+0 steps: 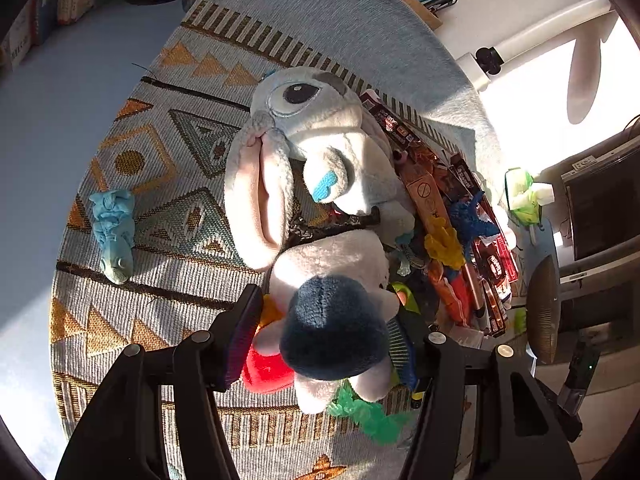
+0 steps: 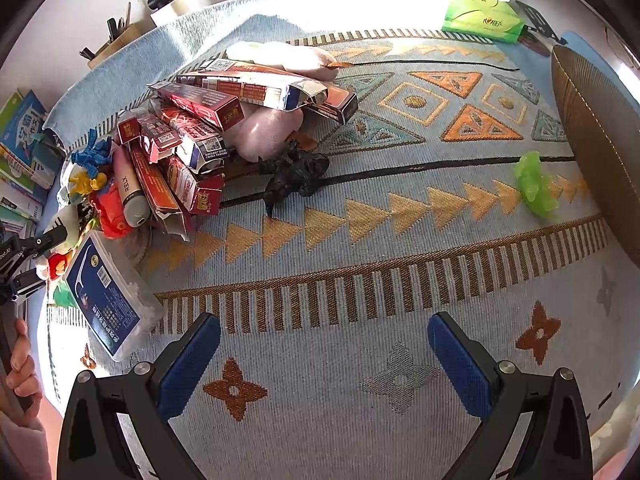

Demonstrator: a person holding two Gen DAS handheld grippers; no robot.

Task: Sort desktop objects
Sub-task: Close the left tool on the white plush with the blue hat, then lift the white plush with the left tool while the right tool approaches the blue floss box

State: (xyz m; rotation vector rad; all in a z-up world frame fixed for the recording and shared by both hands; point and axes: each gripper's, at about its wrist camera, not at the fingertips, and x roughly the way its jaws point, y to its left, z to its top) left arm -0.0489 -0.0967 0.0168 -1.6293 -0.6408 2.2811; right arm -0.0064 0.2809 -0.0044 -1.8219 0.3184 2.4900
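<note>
In the left wrist view a small white plush toy (image 1: 336,252) with a dark blue top and red and yellow parts lies between the fingers of my left gripper (image 1: 328,316). The jaws stand apart around it, and the left pad (image 1: 240,340) shows a gap to the dark blue part. Behind it lies a large grey-white plush (image 1: 316,140) with one big eye. A light blue toy figure (image 1: 114,232) rests alone on the patterned rug (image 1: 168,152). My right gripper (image 2: 324,344) hangs open over the rug (image 2: 360,240), with nothing between its blue pads.
A heap of cardboard boxes (image 2: 200,120) and small toys fills the left. A black toy figure (image 2: 296,176), a green toy (image 2: 534,184), a clear lidded box (image 2: 108,300), a tissue pack (image 2: 484,16) and a brown round object (image 2: 596,140) are around. A hand (image 2: 20,364) shows at the left edge.
</note>
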